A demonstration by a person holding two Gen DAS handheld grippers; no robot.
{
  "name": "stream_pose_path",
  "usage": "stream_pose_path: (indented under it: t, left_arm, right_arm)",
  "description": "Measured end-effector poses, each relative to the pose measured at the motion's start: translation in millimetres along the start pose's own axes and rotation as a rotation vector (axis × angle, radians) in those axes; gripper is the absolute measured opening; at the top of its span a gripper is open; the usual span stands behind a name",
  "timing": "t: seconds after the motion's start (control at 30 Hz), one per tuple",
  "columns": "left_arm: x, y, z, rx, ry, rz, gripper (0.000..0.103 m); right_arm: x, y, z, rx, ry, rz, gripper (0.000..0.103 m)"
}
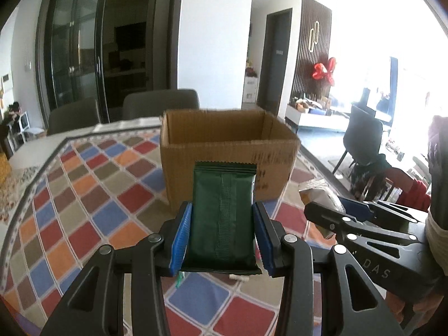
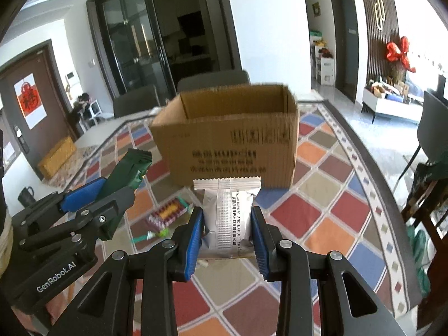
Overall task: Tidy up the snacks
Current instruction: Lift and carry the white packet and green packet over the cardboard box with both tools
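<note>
Your left gripper (image 1: 222, 224) clamps the green snack packet (image 1: 224, 212), right gripper (image 2: 226, 238) the silver one (image 2: 226, 215) (both upright, likely bound for the cardboard box (image 2: 229, 140)).

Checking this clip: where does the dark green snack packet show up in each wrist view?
Left wrist view: the dark green snack packet stands at bottom centre, clamped between the left gripper pads.
Right wrist view: the same packet is at mid-left, sticking up from the left gripper.
Shared landmark: the open cardboard box on the chequered tablecloth, behind the packet in both.
</note>
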State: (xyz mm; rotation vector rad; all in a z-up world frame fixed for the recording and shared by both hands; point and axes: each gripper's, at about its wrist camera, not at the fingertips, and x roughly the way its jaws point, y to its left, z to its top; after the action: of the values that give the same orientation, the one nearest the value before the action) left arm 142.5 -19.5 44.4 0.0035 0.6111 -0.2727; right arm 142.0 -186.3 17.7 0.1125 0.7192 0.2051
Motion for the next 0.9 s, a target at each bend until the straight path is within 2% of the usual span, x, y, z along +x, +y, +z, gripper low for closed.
stream_pose_path:
  t: [0.2,0.43,0.7,0.9]
  left_arm:
    - [3.3,1.3,28.2,0.014,-0.038,-0.002,0.043]
    - [15.0,6.6,59.4,0.019,-0.057,-0.001,0.043]
    - [33.0,14.8,92.6,0.037,-0.057,0.012,0.043]
    - [53.1,22.0,110.9,0.035,-0.025,0.01,0.043]
  right_arm:
    - [-3.7,-3.4,30.7,-0.002,-0.064,-0.005,0.035]
    - [3.4,-6.9,66.6,-0.011,-0.093,-0.006,0.035]
    - [22.1,-10.5,105.0,-0.019,-0.084,-0.004,0.035]
    - [41.8,-11.1,127.2,-0.039,-0.054,0.002,0.035]
